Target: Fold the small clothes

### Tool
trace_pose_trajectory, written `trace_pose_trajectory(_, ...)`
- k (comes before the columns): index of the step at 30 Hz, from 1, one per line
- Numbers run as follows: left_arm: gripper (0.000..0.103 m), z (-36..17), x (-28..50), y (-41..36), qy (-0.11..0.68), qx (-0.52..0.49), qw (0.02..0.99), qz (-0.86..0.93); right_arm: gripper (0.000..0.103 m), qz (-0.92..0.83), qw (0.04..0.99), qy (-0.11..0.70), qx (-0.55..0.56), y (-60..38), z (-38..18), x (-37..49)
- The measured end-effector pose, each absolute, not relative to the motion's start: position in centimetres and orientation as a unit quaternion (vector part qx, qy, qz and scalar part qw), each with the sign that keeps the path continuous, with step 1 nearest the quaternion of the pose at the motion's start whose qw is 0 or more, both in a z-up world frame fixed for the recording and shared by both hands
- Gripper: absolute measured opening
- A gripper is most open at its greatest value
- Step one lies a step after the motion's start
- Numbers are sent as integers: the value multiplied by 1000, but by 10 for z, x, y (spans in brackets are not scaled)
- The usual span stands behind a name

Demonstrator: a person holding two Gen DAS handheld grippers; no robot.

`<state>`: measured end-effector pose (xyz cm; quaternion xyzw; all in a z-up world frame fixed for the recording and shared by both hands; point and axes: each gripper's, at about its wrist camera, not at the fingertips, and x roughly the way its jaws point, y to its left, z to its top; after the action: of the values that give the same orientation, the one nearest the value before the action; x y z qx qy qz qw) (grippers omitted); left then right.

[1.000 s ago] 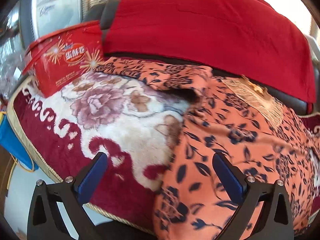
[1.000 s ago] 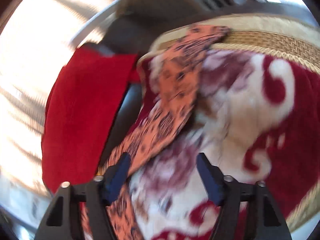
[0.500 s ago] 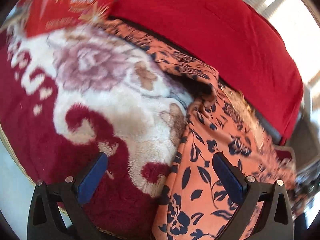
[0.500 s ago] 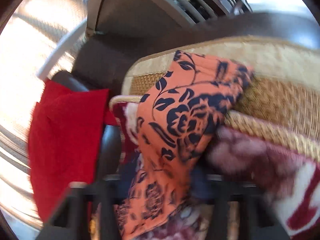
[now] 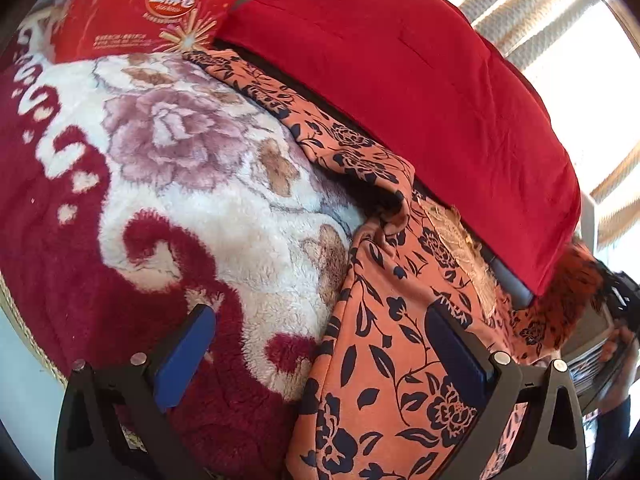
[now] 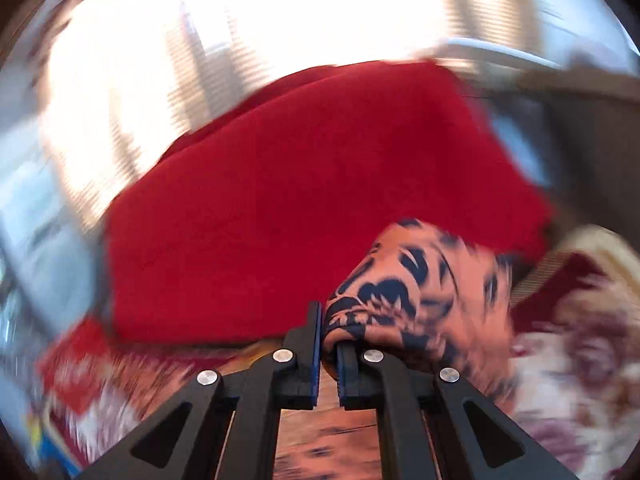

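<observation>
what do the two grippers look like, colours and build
Both match: the left gripper and right gripper have black angular plastic frames with triangular cut-outs, round silver pivot bolts, and flat blue fingers. No cables or markings show.

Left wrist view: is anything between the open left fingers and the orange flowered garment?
Nothing visible does. The left gripper hangs open over the near edge of the orange flowered garment, which lies bare on the plush blanket. The red cloth and red package sit farther back, off the path.
</observation>
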<state>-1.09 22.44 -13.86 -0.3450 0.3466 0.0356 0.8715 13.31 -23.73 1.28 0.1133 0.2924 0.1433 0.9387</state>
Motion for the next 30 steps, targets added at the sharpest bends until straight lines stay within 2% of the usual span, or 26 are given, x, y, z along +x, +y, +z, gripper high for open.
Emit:
trace_pose_trajectory(1, 103, -139, -12, 225, 346, -348, 870, 36, 15, 166, 927, 323, 96, -203, -7, 137)
trace_pose_trajectory(2, 103, -139, -13, 226, 346, -350, 870, 35, 40, 183, 904, 377, 77, -168, -35, 145)
trace_pose_trajectory(3, 103, -139, -13, 226, 346, -349, 870, 35, 58, 187, 883, 425, 65, -143, -64, 149)
trace_pose_trajectory(4, 103, -138, -14, 225, 345, -348, 871, 35, 69, 191, 868, 454, 59, -126, -90, 149)
trace_pose_trajectory(7, 103, -136, -18, 224, 344, -337, 876, 33, 68, 172, 856, 484, 53, -107, -133, 126)
trace_pose_trajectory(10, 103, -134, -20, 224, 339, -331, 880, 28, 69, 173, 861, 473, 71, -123, -125, 112)
trace_pose_trajectory(14, 103, -135, -15, 222, 344, -340, 875, 22, 77, 139, 881, 447, 76, -173, -112, 86)
trace_pose_trajectory(17, 103, -132, -14, 214, 346, -319, 882, 21, 79, 113, 888, 438, 77, -211, -120, 80)
trace_pose_trajectory(22, 103, -117, -5, 200, 368, -283, 886, 13, 82, 104, 890, 433, 101, -249, -167, 65)
trace_pose_trajectory(27, 103, -73, 43, 164, 356, -305, 880, -73, 90, 120, 897, 412, 105, -250, -165, 59)
trace_pose_trajectory(30, 103, -70, 94, 138, 375, -337, 857, -110, 92, 135, 896, 404, 125, -251, -168, 60)
